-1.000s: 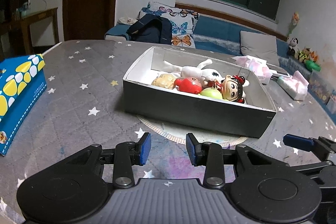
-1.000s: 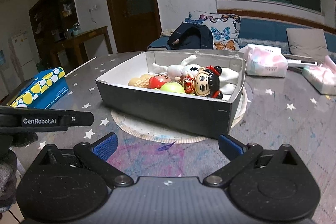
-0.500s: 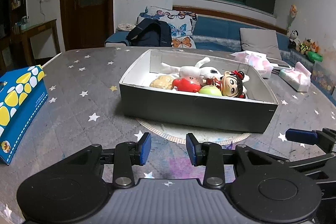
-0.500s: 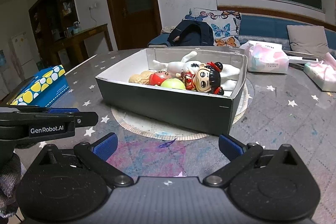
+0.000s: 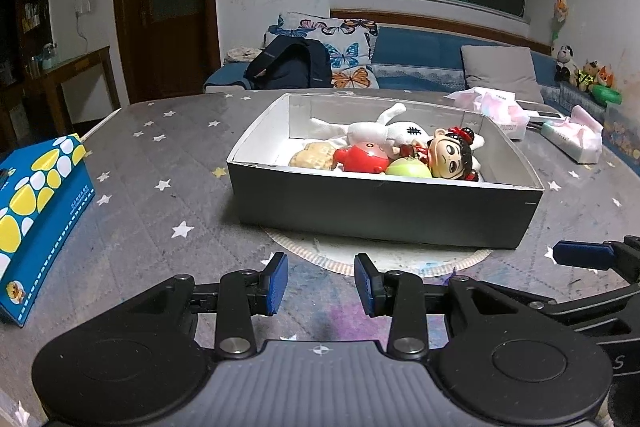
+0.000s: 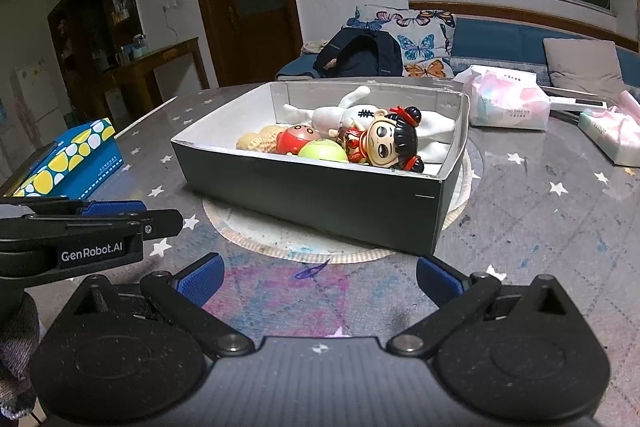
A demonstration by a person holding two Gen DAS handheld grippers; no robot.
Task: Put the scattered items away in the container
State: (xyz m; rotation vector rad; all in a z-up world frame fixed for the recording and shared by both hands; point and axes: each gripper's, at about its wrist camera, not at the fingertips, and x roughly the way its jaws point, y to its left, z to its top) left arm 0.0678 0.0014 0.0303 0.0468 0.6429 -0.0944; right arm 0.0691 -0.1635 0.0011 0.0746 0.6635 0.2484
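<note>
1. My left gripper [image 5: 320, 283] sits bottom centre of the left wrist view, jaws apart with a modest gap and nothing between them. It hangs low over the table [image 5: 168, 211], short of the box.
2. My right gripper [image 6: 318, 279] is at the bottom of the right wrist view, jaws spread wide and empty. Both are parked just in front of the box, so I judge no pick is in progress.
3. Dark cardboard box [image 5: 384, 211] is mid-frame on a round mat [image 5: 320, 259], open top toward me. That's the container.
4. Inside it, all bunched toward the near right: black-haired doll figurine [image 5: 450, 155], green ball [image 5: 408, 169], red round toy [image 5: 362, 157], tan biscuit-like toy [image 5: 314, 155], white plush [image 5: 384, 131] lying across the back.
5. No loose toys visible on the star-print cloth around the box. My read: the tidy is done or nearly done.
6. Blue-and-yellow tissue box [image 5: 36, 203] is at the left edge, well apart from the container and not in any path.
7. Pink tissue packs [image 6: 508, 103] are at upper right behind the box, clear of both grippers.
8. Farthest back is a sofa with a dark backpack [image 5: 292, 67]. Irrelevant.
</note>
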